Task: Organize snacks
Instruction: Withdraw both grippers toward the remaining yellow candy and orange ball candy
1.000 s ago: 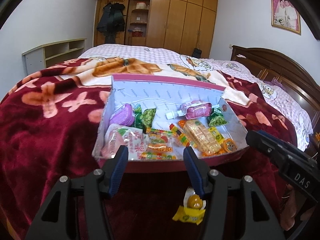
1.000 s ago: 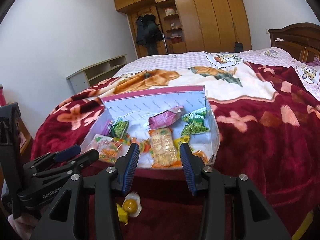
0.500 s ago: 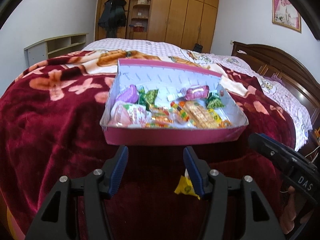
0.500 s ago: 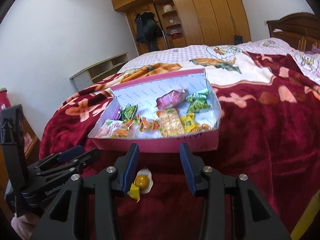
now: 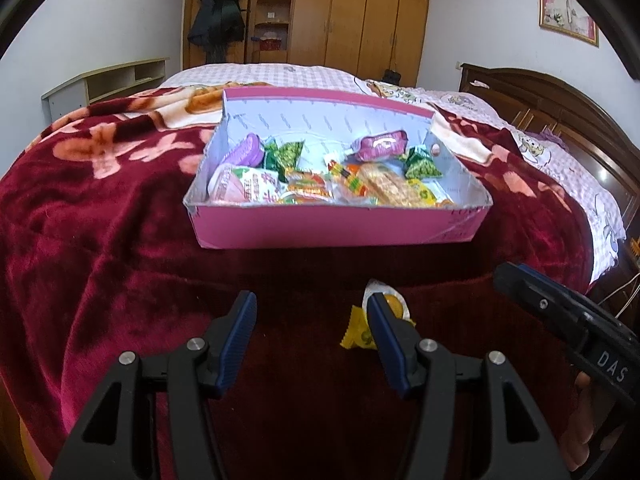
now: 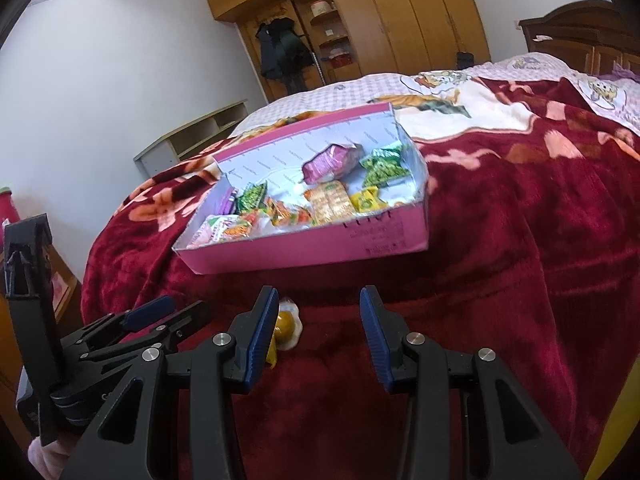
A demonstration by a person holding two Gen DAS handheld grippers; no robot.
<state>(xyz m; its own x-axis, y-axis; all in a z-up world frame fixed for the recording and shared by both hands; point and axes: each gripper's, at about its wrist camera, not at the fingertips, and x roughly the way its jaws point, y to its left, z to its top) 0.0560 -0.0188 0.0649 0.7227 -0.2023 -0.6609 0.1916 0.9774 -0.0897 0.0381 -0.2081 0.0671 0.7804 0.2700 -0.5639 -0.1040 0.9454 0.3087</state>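
Two loose snacks, a clear-wrapped yolk candy (image 6: 289, 326) and a yellow packet (image 5: 358, 334), lie on the red blanket (image 5: 100, 240) at six o'clock of the pink box (image 5: 336, 226); my left gripper (image 5: 312, 340) and right gripper (image 6: 318, 330) hover part-open, empty; best straddle one squarely before pinching.
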